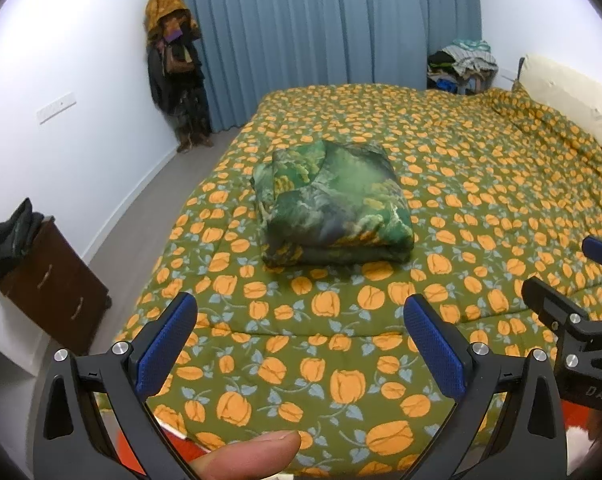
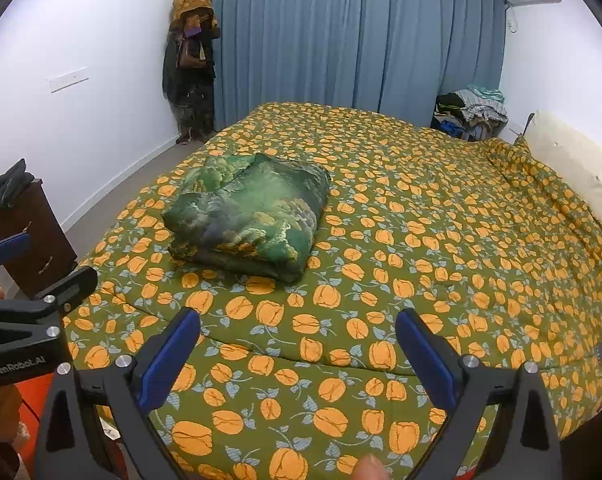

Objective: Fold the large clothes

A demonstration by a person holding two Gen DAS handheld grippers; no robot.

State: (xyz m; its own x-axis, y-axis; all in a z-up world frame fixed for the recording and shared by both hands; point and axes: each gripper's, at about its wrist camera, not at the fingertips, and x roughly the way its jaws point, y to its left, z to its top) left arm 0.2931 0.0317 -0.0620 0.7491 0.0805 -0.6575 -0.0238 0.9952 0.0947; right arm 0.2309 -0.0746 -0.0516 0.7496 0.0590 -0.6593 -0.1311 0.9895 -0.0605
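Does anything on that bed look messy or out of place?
Nothing much. The green folded bundle sits neatly on the flowered bedspread, though its far left corner looks slightly rumpled. Both tongs are open, holding nothing.

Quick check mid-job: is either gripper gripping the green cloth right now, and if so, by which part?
Nothing is held. The left gripper and right gripper are both open above the bedspread, short of the folded green cloth.

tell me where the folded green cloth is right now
The folded green cloth lies on the orange-flowered bedspread, centre in the left wrist view and left of centre in the right, ahead of both open grippers and untouched.
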